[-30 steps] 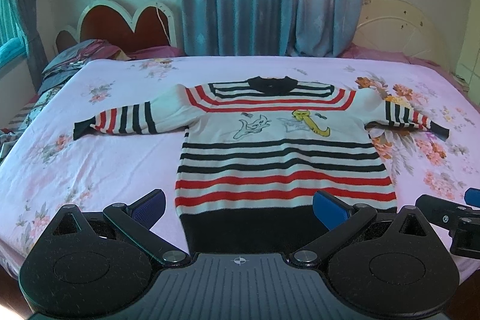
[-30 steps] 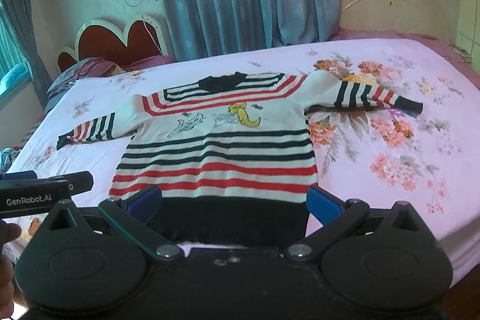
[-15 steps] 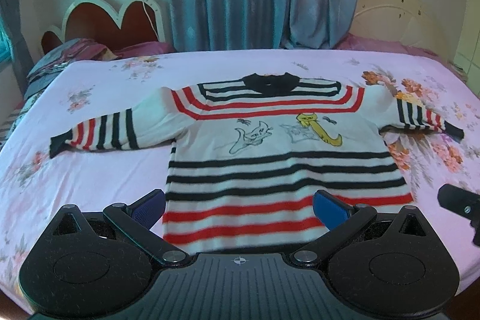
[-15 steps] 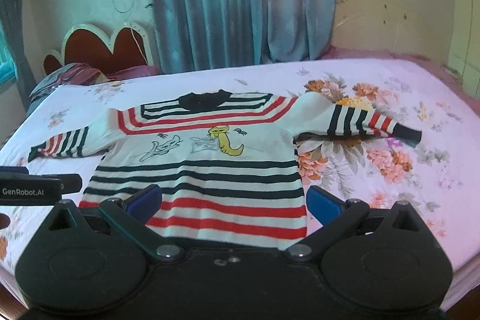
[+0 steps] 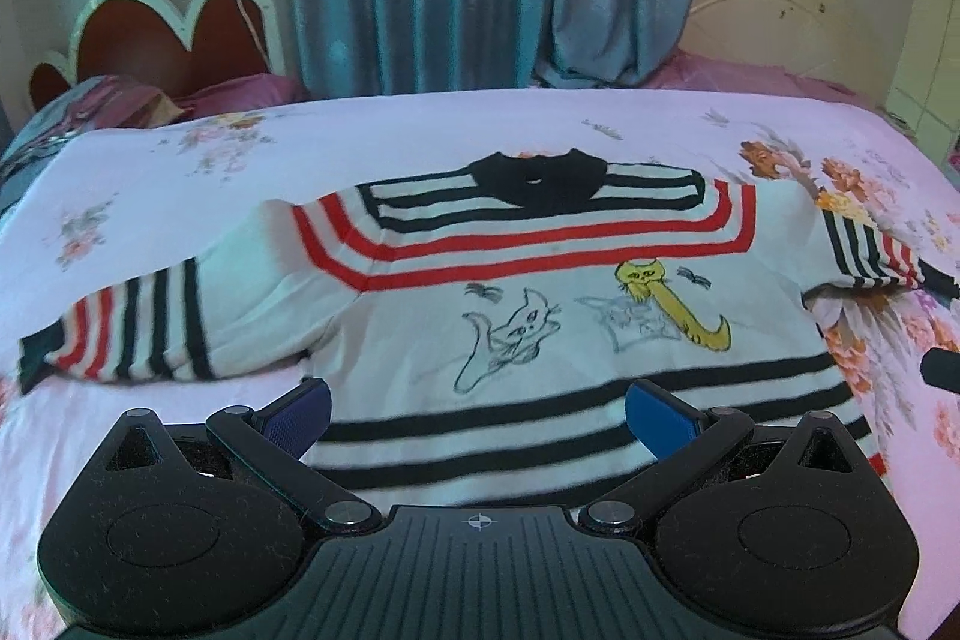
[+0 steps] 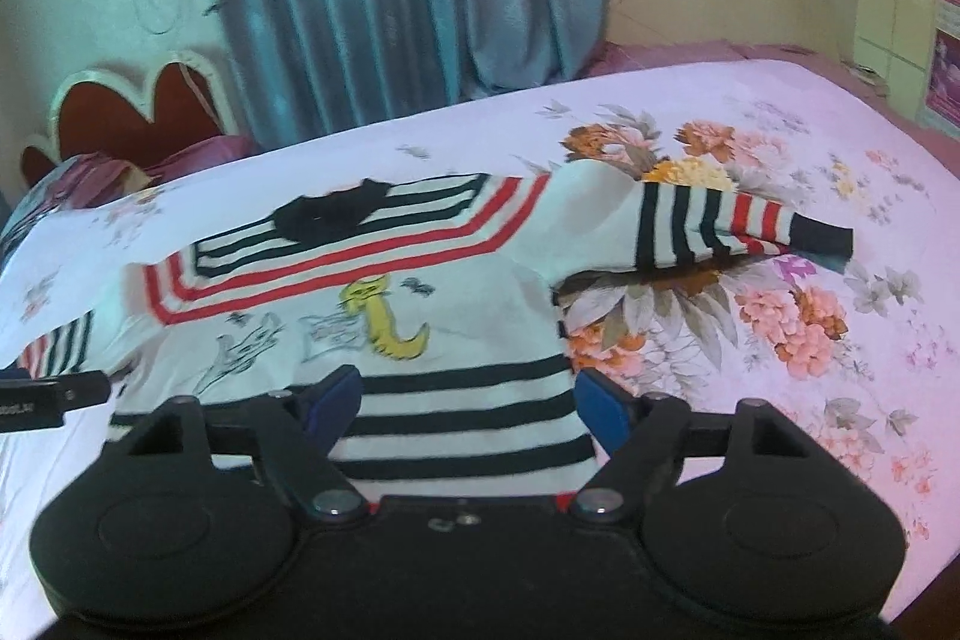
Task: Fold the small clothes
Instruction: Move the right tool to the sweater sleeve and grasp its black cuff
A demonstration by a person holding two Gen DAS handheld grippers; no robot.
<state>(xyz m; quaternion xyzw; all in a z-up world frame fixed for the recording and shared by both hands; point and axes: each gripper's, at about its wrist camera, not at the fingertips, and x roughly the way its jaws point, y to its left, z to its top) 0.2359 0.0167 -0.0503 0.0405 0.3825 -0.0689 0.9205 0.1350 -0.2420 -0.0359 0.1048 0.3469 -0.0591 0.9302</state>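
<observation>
**Two claws over one sweater, nothing gripped yet**

Both claws are open and hold nothing. My left claw (image 5: 477,415) hangs above the lower stripes of the sweater (image 5: 540,340), its blue pads wide apart. My right claw (image 6: 468,409) has just been closing a little; the striped cloth lies under the gap, near the sweater's right edge, but I see no pad pressing on it.

The sweater lies flat on the bed (image 5: 150,196), front up, collar away from me, both sleeves spread out to the sides.

I see these risks. If the right claw closes too early, it can pinch only the top layer of the knit, and then the front lifts while the back stays on the bed. If I press too deep, the pads may catch the flowered bedsheet (image 6: 780,400) together with the sweater. The right sleeve (image 6: 720,226) already bends over itself, so a fold from this side could make a lump. The knit is soft and can stretch or slide if the two claws pull unevenly.
</observation>
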